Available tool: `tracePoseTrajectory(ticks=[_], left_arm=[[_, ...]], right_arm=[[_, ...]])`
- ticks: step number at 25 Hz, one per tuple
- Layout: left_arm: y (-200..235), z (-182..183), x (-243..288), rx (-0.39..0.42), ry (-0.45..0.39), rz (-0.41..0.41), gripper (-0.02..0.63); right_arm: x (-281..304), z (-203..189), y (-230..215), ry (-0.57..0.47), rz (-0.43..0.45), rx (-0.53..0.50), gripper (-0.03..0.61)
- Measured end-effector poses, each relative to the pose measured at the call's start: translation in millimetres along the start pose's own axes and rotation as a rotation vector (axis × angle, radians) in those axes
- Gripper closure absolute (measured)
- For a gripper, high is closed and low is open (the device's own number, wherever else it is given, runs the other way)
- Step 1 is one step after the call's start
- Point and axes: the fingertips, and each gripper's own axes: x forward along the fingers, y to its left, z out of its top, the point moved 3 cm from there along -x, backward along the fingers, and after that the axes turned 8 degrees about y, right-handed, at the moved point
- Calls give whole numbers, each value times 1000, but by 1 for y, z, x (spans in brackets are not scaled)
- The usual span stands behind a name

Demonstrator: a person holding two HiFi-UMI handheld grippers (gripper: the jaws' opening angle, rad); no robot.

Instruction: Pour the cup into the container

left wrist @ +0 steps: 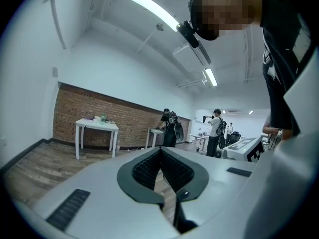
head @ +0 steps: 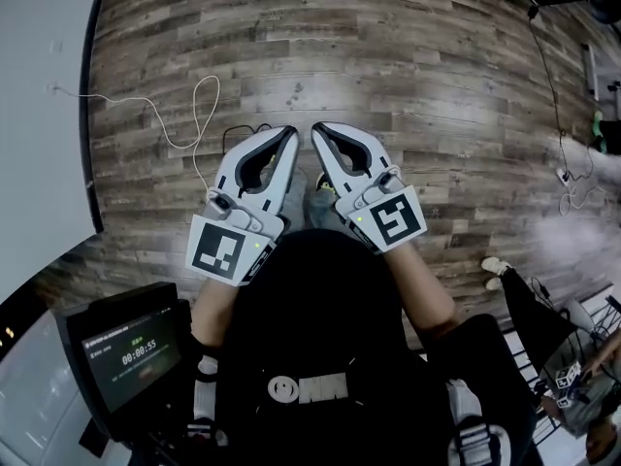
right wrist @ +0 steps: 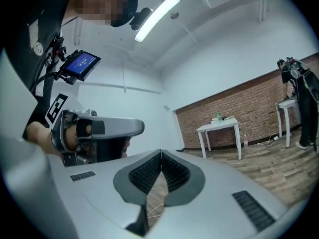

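Note:
No cup or container shows up close. In the head view my left gripper (head: 289, 132) and right gripper (head: 318, 129) are held side by side in front of the person's body, over the wooden floor (head: 408, 76). Both are shut with nothing between the jaws. The left gripper view looks along my shut left gripper (left wrist: 160, 149) toward a white table (left wrist: 97, 125) by a brick wall, with small items and a green bottle (left wrist: 103, 117) on it. The right gripper view shows my shut right gripper (right wrist: 161, 152), the left gripper (right wrist: 97, 128) beside it, and the same table (right wrist: 219, 126).
A thin white cable (head: 184, 115) loops across the floor ahead. A small screen (head: 131, 348) hangs at the person's lower left. A white wall panel (head: 44, 95) borders the left. Two people (left wrist: 217, 133) stand among more tables in the distance.

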Motion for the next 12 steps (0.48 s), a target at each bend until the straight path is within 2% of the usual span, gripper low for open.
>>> tracePoseTrajectory(ticks=[5, 9, 12], left_arm=[[-2, -1, 2, -7, 16, 1, 609], [-20, -5, -2, -2, 24, -23, 609], [-24, -10, -4, -6, 30, -41, 609]], right_arm=[[-8, 4, -3, -11, -9, 14, 571], [-22, -6, 3, 32, -25, 19, 571], [-22, -7, 10, -8, -23, 3, 571]])
